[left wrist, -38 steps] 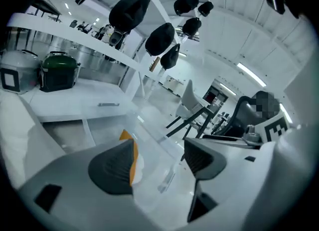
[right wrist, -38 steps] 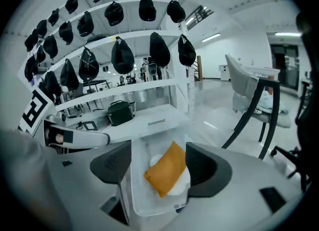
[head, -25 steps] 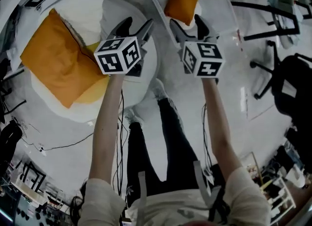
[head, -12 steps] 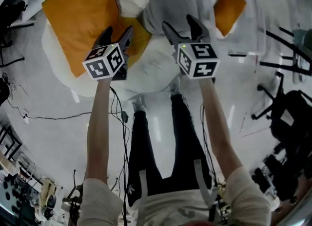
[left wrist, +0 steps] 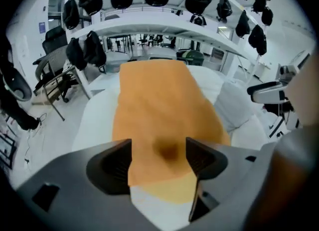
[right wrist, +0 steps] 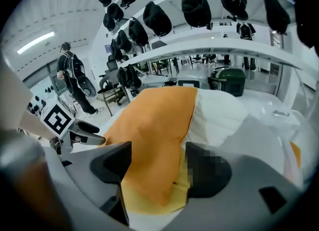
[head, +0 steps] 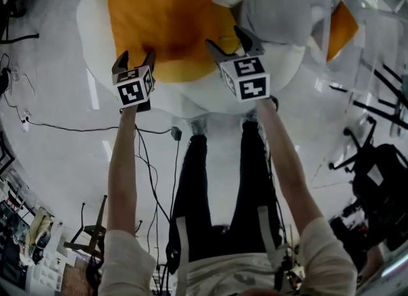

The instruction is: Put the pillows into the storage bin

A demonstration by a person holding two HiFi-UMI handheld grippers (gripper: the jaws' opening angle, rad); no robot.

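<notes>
On the left, the left gripper (head: 136, 55) points down at the near edge of the big orange pillow (head: 159, 14). Its jaws have just been opening and stand wide apart. The pillow's edge shows in the gap between them, but neither pad presses on it. That pillow lies flat on a mound of white cushion (head: 89, 27), with a yellow pillow (head: 191, 70) poking out from under its near edge (only a strip of it shows). Just right of that, the right gripper (head: 226, 38) hangs over the same edge where orange meets yellow, jaws spread wide with nothing pinched between them. Beyond it a grey pillow (head: 277, 14) rests against the white mound. Furthest right, a smaller orange pillow (head: 341, 30) sits behind the walls of the clear storage bin (head: 370, 39), well apart from both grippers.
</notes>
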